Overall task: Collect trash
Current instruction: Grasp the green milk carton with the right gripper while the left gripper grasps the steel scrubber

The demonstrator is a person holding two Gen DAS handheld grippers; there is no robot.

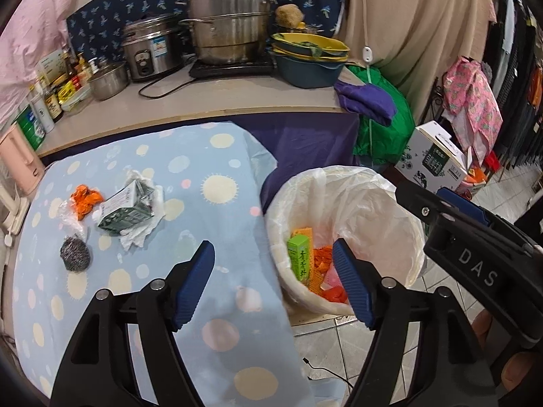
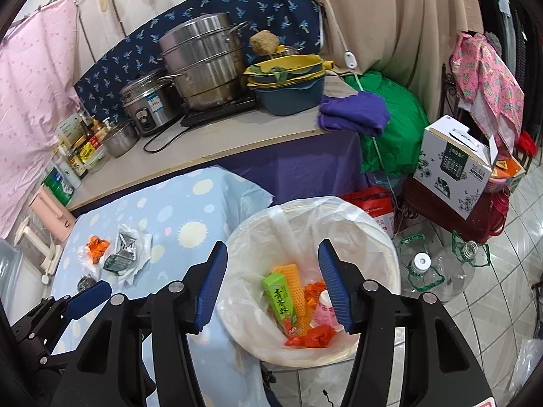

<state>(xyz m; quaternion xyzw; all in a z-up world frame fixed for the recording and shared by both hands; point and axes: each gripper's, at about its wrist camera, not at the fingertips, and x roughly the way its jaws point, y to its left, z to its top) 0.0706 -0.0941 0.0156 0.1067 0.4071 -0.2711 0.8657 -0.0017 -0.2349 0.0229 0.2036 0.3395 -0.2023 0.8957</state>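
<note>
A white bin lined with a plastic bag (image 1: 373, 203) (image 2: 339, 224) stands on the floor beside the table; inside lie a green box (image 2: 281, 302), an orange waffle piece, orange wrappers and a pink item. On the blue dotted tablecloth (image 1: 210, 224) lie a green-and-white carton (image 1: 127, 208) on crumpled white paper, an orange wrapper (image 1: 86, 198) and a steel scourer (image 1: 75, 254). My left gripper (image 1: 273, 254) is open and empty, straddling the table edge and the bin rim. My right gripper (image 2: 273, 254) is open and empty above the bin.
Behind the table a counter (image 1: 237, 91) carries a steel steamer pot (image 1: 230, 17), a rice cooker, stacked basins and bottles. A purple cloth, a green bag (image 2: 393, 125), a white box (image 2: 454, 166) and clear plastic jugs (image 2: 437, 268) crowd the tiled floor to the right.
</note>
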